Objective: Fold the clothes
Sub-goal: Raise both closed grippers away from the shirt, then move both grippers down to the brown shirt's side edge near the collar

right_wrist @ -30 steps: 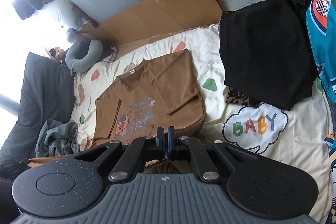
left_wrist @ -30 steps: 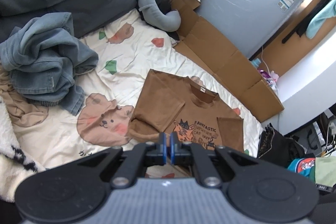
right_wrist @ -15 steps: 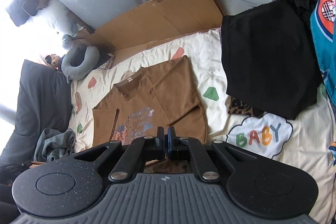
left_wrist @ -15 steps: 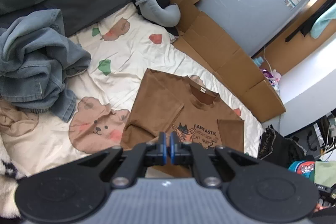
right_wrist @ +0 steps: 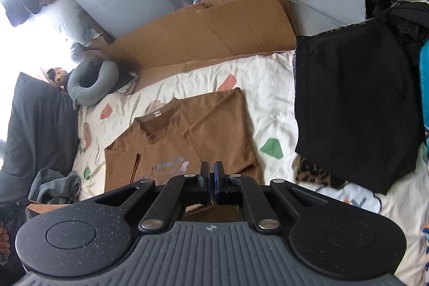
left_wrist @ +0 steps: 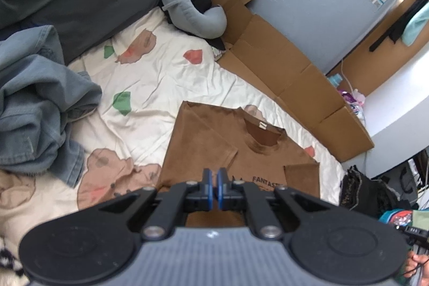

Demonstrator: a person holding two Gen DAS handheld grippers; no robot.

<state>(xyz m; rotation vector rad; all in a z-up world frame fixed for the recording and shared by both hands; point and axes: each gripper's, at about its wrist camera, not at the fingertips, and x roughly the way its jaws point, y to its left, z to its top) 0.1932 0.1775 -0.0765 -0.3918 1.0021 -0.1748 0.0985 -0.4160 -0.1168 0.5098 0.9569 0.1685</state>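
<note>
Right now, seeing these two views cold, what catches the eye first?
A brown T-shirt with both sleeves folded in lies flat on the cartoon-print bedsheet, just beyond both shut grippers: left gripper, right gripper. A crumpled heap of blue jeans sits to its left; a black garment lies to its right.

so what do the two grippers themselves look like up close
Both match. The left gripper and the right gripper each have a ribbed grey body, two round black side housings, black linkage arms with silver pivot bolts, and narrow black fingers faced with blue pads. A small white mark sits on each ribbed top. No cables show on them.
</note>
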